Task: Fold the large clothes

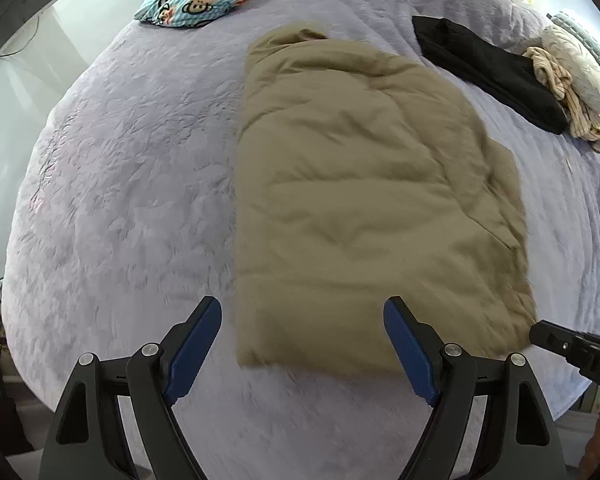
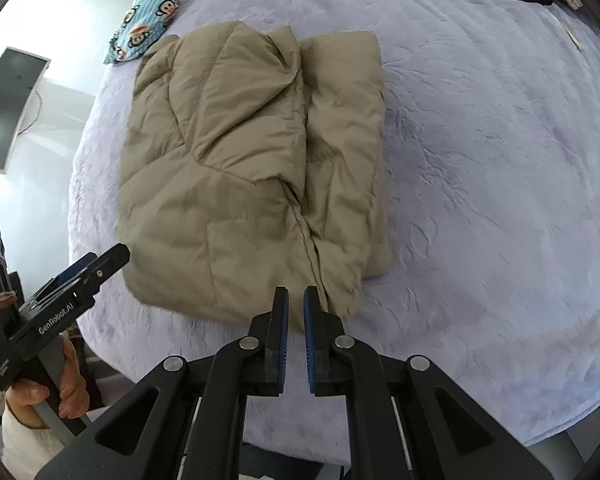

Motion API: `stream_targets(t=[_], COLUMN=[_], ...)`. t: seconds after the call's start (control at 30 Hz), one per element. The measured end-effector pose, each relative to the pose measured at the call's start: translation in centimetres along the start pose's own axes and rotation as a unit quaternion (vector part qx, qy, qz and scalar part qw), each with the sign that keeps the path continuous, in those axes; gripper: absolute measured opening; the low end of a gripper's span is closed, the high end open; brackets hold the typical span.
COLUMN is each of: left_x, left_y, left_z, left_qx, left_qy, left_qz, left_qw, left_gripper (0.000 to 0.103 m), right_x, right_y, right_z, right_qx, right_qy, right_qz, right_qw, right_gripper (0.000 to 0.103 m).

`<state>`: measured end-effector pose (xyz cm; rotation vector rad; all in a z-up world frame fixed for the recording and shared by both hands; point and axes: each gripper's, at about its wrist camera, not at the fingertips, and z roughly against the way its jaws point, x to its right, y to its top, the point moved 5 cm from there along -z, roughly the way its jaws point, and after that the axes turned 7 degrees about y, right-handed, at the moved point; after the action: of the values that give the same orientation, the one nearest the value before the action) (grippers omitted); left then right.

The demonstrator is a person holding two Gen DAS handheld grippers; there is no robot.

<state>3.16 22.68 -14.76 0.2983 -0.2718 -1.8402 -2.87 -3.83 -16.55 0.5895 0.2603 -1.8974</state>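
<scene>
Two tongs poised at the jacket's near hem

Two grippers hover by the bed's (image 1: 100, 160) near edge. The tan jacket (image 1: 360, 184) lies mid-bed, lengthwise away. Left gripper (image 1: 302, 354) gapes, empty; right gripper (image 2: 295, 334) is nearly closed, empty, slightly nearer.

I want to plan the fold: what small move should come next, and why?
Probably lower the open left gripper onto the jacket near edge to grip it: the jacket lies folded lengthwise on the bed, and neither it nor the shut right gripper holds cloth.
</scene>
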Motion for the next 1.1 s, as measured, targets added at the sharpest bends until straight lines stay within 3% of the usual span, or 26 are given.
stream_targets(t=[0.23,0.5,0.57,0.6,0.93,0.97,1.0,1.03,1.1], left_x=[2.9,3.4,2.6,2.1,-3.1,-3.6,-4.0,-4.4,-5.2], left_y=[-3.8,-7.0,-6.9,-6.6,-2.8,-2.3,-1.9,-1.5,-0.8], left_z=[3.4,6.5,6.8,6.9,7.4,7.6,7.7,7.8,7.9], left_qx=[-0.005,-0.001,0.004,0.008,0.035,0.041,0.046,0.048,0.046], left_qy=[-0.008,0.001,0.001,0.001,0.014,0.016,0.019,0.023,0.025], left_qz=[0.019,0.035,0.040,0.040,0.007,0.008,0.010,0.013,0.024], left_qw=[0.9998,0.9994,0.9992,0.9992,0.9993,0.9990,0.9987,0.9985,0.9983], left_gripper=[0.084,0.084,0.089,0.103,0.103,0.103,0.103,0.103,0.103], right_x=[1.6,1.4,1.1,0.9,-2.2,-2.8,-3.3,-3.9,-4.9], right_y=[-2.3,-4.9,-5.1,-5.2,-2.9,-2.7,-2.5,-2.3,-1.8], right_z=[4.0,4.6,4.9,5.3,4.8,4.8,5.0,5.3,5.9], right_qx=[0.005,-0.023,-0.021,-0.015,0.029,0.033,0.039,0.047,0.067], right_qy=[0.007,-0.009,-0.016,-0.019,-0.020,-0.025,-0.029,-0.037,-0.056], right_qz=[0.022,0.061,0.067,0.067,0.021,0.020,0.021,0.024,0.037], right_qw=[1.000,0.998,0.997,0.997,0.999,0.999,0.999,0.998,0.995], right_gripper=[0.009,0.009,0.009,0.009,0.010,0.013,0.027,0.050,0.063])
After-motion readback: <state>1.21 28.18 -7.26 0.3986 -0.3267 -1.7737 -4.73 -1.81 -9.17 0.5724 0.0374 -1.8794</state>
